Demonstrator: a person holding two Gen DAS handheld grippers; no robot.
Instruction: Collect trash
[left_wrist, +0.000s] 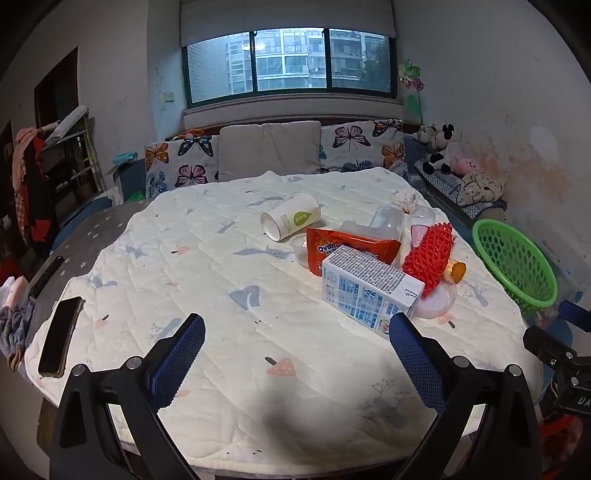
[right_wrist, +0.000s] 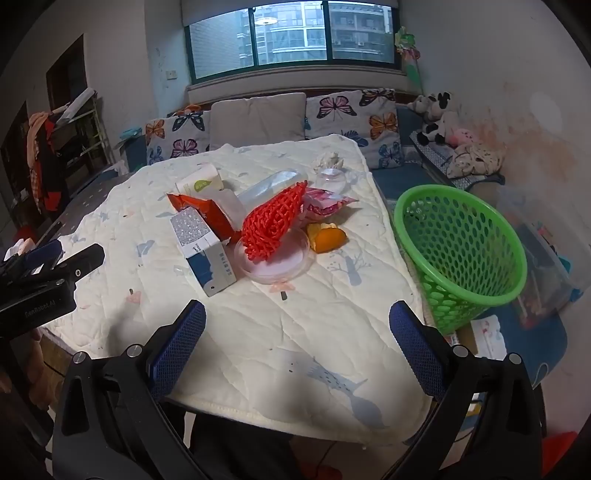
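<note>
Left hand-held gripper (left_wrist: 295, 354): I see its blue-padded jaws spread wide over the near edge of the bench (left_wrist: 184, 258), nothing between them.
Right hand-held gripper (right_wrist: 297, 339): jaws equally wide and empty, low over the near right part of the quilted cover (right_wrist: 258, 332).
Trash pile: gathered on the far right part of the bench, well ahead of both grippers.
Milk carton (left_wrist: 369, 291): lying on its side at the near edge of the pile; its lower corner is cut off by my left gripper's right finger in the left wrist view.
Orange snack wrapper (left_wrist: 351, 247): just behind the carton, partly covered by it; I read only the first letters of the brand.
Paper cup (left_wrist: 290, 216): tipped over, far left of the pile, base towards me.
Red foam net (right_wrist: 273, 225): draped over a clear plastic lid (right_wrist: 273, 262), touching it.
Orange peel (right_wrist: 327, 238): just right of the lid.
Pink wrapper (right_wrist: 325, 203): behind the net, half hidden.
Clear plastic pieces: behind the net and wrapper; I cannot tell their shapes apart.
Crumpled tissue (right_wrist: 330, 160): at the far edge, small and blurred.
Green basket (right_wrist: 458, 251): off the right side of the bench, tilted; its base is hidden.
Phone (left_wrist: 61, 336): face up near the left edge.
</note>
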